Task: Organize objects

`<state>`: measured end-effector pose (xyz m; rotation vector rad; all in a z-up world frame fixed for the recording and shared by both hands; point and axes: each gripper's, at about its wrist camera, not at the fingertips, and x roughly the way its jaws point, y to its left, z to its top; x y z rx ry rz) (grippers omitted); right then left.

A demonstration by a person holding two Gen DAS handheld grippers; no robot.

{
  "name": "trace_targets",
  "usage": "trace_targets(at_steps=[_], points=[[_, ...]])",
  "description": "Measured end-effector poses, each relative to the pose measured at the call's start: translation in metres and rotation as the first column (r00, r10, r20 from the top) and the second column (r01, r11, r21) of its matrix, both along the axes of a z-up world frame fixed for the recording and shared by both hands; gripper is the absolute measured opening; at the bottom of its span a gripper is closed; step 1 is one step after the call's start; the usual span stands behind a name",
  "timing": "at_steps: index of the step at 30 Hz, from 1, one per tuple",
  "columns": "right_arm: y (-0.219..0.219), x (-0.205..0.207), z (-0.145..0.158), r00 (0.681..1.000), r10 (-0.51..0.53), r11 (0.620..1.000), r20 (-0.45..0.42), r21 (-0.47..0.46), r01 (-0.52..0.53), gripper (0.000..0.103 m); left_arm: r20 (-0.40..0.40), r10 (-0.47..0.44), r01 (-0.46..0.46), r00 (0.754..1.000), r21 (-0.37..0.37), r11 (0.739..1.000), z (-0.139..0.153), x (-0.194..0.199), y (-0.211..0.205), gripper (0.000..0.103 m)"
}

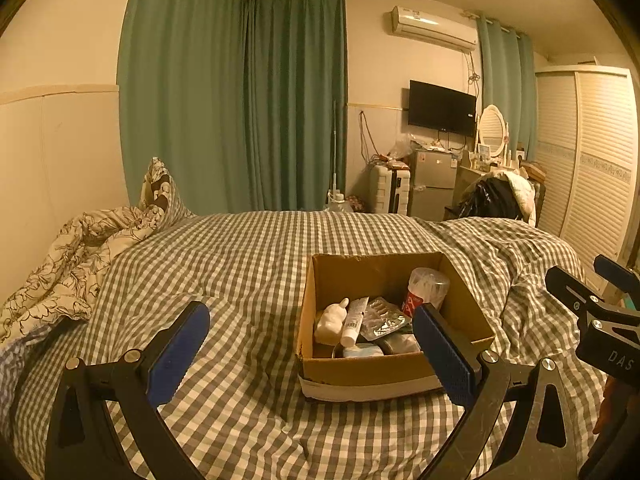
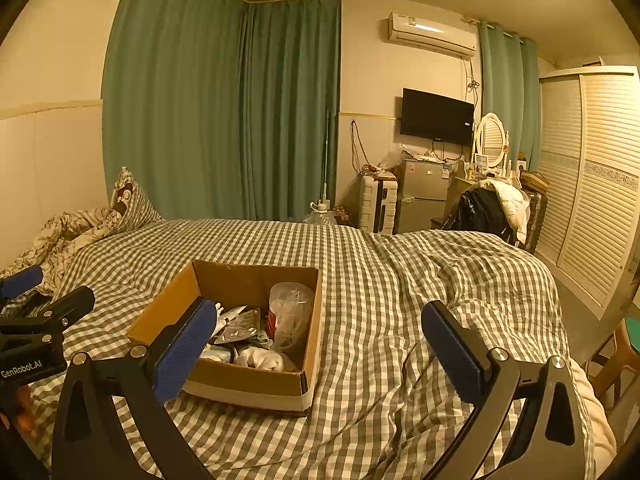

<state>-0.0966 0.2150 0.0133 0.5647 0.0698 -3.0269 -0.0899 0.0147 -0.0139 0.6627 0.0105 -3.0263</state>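
An open cardboard box (image 1: 394, 368) sits on the checked bed cover (image 1: 240, 264). In it lie a white tube (image 1: 354, 322), a white figurine-like item (image 1: 330, 320), foil blister packs (image 1: 384, 318) and a clear jar of cotton swabs (image 1: 426, 286). My left gripper (image 1: 312, 336) is open and empty, held above the bed, its right finger in front of the box. The box also shows in the right wrist view (image 2: 244, 384) with the jar (image 2: 290, 316). My right gripper (image 2: 320, 340) is open and empty, to the right of the box.
A flowered quilt and pillow (image 1: 80, 252) lie at the bed's left. Green curtains (image 1: 224, 100) hang behind. A wall TV (image 1: 442, 108), small fridge (image 1: 432, 182), dressing mirror (image 1: 492, 130) and louvred wardrobe (image 1: 592, 168) stand at the right. A chair (image 2: 616, 356) is at the bed's right edge.
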Motion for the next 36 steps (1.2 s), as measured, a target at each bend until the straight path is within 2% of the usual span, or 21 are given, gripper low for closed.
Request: trace_targets(at_steps=[17, 36], points=[[-0.001, 0.003, -0.004, 1.000, 0.010, 1.000, 0.007, 0.001, -0.010, 0.103, -0.024, -0.013, 0.013, 1.000, -0.014, 1.000, 0.000, 0.004, 0.002, 0.103], [-0.001, 0.002, -0.011, 1.000, 0.013, 1.000, 0.021, 0.004, -0.013, 0.103, -0.015, -0.007, 0.007, 1.000, -0.017, 1.000, -0.004, 0.007, 0.003, 0.103]])
